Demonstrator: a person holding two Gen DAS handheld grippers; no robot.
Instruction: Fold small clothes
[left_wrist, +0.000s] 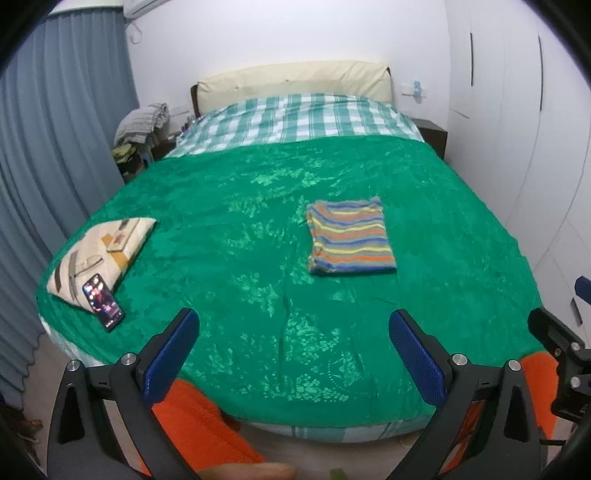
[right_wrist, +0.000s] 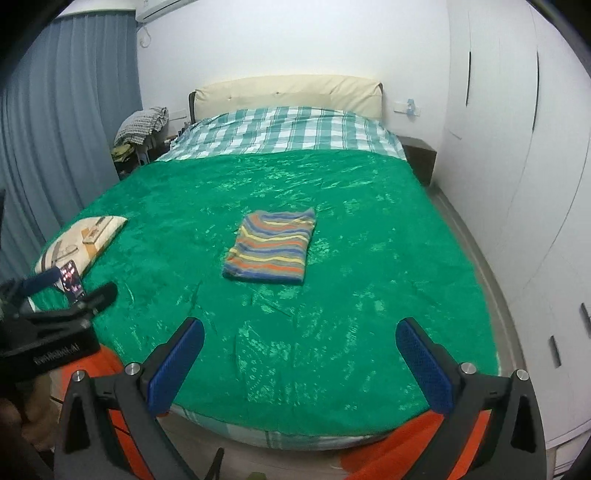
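Over on the left, a cream pillow (left_wrist: 99, 254) sits at the bed's edge with a lit phone (left_wrist: 102, 301) leaning on its near corner. Left tongs (left_wrist: 293, 354) hang above the foot of the bed, blue pads spread wide, nothing between them. Middle of the green blanket (left_wrist: 240, 229), there's the striped garment (left_wrist: 351, 238), already folded into a neat rectangle, lying flat. Right tongs (right_wrist: 299, 360) likewise gape wide and carry nothing, well short of the garment. White wardrobe doors (right_wrist: 517, 147) line the far right.
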